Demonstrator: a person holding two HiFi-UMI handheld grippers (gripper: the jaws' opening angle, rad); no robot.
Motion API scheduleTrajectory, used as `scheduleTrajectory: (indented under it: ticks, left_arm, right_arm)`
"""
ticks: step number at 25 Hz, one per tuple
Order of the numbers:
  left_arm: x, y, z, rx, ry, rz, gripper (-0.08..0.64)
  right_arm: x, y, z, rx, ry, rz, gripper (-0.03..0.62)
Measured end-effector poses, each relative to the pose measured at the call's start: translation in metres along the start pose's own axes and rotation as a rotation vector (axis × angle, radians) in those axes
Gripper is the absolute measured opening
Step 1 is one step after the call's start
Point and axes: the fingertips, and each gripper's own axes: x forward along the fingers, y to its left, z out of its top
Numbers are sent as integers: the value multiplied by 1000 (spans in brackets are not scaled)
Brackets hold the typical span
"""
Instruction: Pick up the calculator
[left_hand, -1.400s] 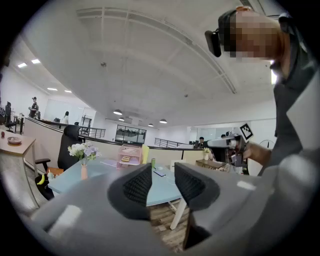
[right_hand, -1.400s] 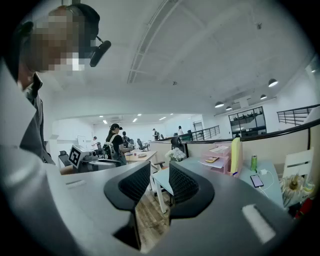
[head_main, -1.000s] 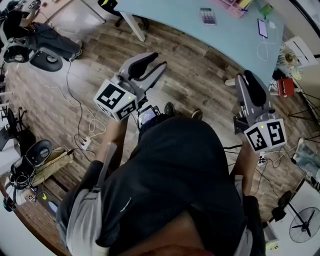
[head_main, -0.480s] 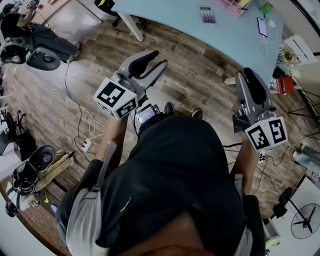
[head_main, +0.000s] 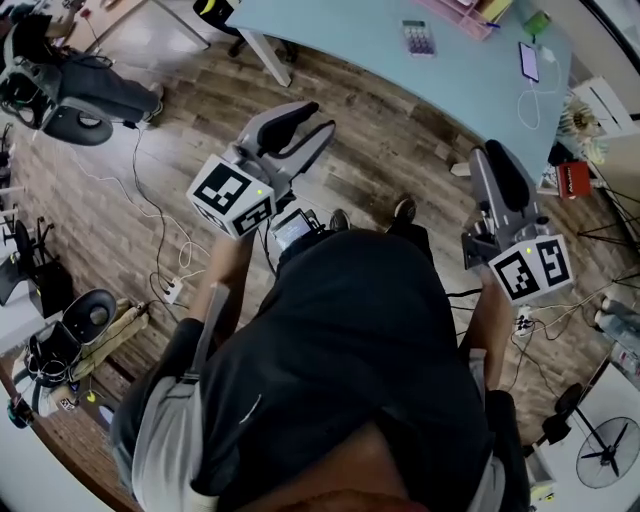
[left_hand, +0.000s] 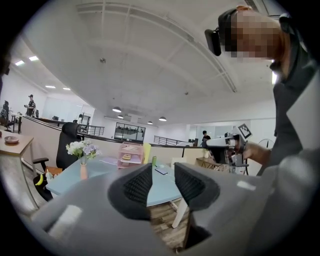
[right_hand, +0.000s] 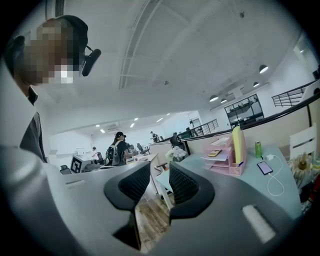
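The calculator (head_main: 417, 37) is a small grey pad with purple keys, lying flat on the light blue table (head_main: 470, 85) at the top of the head view. Both grippers are held out over the wooden floor, well short of the table. My left gripper (head_main: 306, 122) points up and to the right, its jaws apart with nothing between them. My right gripper (head_main: 492, 158) points at the table's near edge, also open and empty. The left gripper view (left_hand: 162, 172) and the right gripper view (right_hand: 160, 175) show the table beyond the pads; I cannot make out the calculator in either.
On the table are a pink organiser (head_main: 462, 12), a phone (head_main: 528, 60) with a white cable (head_main: 528, 100), and a flower vase (left_hand: 82, 155). A white table leg (head_main: 268, 50) stands on the floor. Cables and a power strip (head_main: 168, 288) lie at the left.
The person has stepped forward: a shoe has moved toward the table. Both grippers keep nearly the same pose, jaws unchanged.
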Motion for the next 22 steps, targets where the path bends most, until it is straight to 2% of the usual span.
scheduleTrajectory:
  ticks: [9, 22]
  left_arm:
    - [42, -13, 5, -32, -6, 67, 187]
    - [89, -13, 11, -38, -2, 180, 187]
  right_arm:
    - [21, -50, 28, -9, 3, 79, 119]
    - [51, -105, 42, -1, 42, 196, 119]
